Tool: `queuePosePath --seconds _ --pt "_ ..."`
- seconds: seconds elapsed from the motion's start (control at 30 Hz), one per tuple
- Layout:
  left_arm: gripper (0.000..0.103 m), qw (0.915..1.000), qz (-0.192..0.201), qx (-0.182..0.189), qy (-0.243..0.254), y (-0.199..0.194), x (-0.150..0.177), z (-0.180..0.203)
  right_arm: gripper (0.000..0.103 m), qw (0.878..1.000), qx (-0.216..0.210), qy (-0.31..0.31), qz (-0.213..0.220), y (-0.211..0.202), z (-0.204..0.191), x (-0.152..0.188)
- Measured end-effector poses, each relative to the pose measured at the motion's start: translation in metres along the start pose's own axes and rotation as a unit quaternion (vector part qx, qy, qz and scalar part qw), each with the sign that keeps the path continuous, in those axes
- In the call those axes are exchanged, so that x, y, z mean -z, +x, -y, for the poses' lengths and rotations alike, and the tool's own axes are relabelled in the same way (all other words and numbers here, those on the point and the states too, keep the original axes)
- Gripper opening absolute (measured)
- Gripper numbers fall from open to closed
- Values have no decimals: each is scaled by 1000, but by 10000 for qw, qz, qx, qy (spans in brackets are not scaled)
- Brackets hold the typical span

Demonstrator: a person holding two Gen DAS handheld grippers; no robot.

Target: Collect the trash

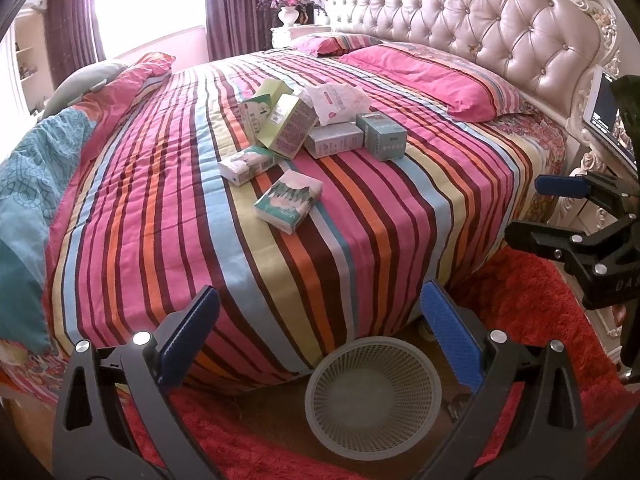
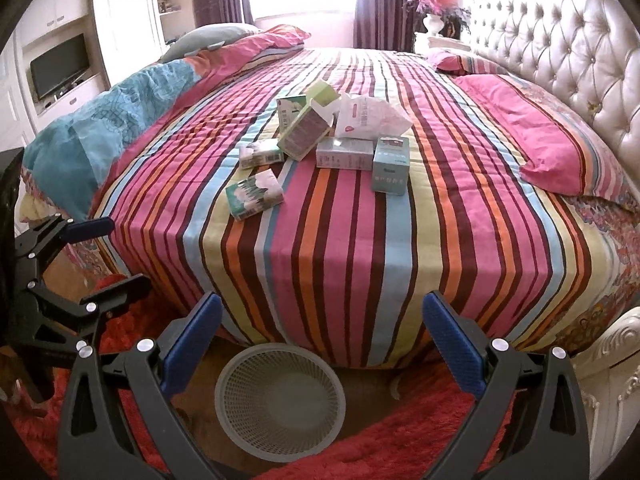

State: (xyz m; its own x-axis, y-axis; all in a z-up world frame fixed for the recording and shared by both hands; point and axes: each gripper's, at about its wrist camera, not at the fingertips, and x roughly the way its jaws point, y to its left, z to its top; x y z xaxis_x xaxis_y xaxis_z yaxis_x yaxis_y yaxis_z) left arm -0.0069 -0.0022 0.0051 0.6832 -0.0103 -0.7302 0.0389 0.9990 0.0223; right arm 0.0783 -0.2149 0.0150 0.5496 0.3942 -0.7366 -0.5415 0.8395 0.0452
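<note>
Several pieces of trash lie in a cluster on the striped bed (image 1: 160, 200): a green tissue pack (image 1: 289, 202) nearest the edge, a white tissue pack (image 1: 246, 164), a green carton (image 1: 288, 126), a white bag (image 1: 340, 100) and a grey-blue box (image 1: 382, 136). The same tissue pack (image 2: 254, 196), carton (image 2: 306, 130), white bag (image 2: 366, 116) and box (image 2: 392, 164) show in the right wrist view. A grey mesh basket (image 1: 374, 394) (image 2: 280, 400) stands on the floor at the bedside. My left gripper (image 1: 320, 348) (image 2: 108, 252) is open above the basket. My right gripper (image 2: 320, 352) (image 1: 540, 208) is open too, empty.
Red shag rug (image 1: 540, 320) covers the floor around the basket. A tufted headboard (image 1: 480, 20) and pink pillow (image 1: 432, 76) are on the right, a folded duvet (image 2: 120, 112) at the left. A TV (image 2: 60, 64) sits in white shelving. A flower vase (image 1: 288, 12) stands beyond.
</note>
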Motion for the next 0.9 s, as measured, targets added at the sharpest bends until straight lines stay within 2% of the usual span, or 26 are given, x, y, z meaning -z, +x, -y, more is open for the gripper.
queuePosePath --seconds 0.33,0.9 --pt "97 10000 -33 44 6 2 3 -1 96 9996 77 -252 101 -3 -7 1" --pt "97 10000 -63 61 -29 4 3 -1 96 9993 166 -311 101 -1 -7 4"
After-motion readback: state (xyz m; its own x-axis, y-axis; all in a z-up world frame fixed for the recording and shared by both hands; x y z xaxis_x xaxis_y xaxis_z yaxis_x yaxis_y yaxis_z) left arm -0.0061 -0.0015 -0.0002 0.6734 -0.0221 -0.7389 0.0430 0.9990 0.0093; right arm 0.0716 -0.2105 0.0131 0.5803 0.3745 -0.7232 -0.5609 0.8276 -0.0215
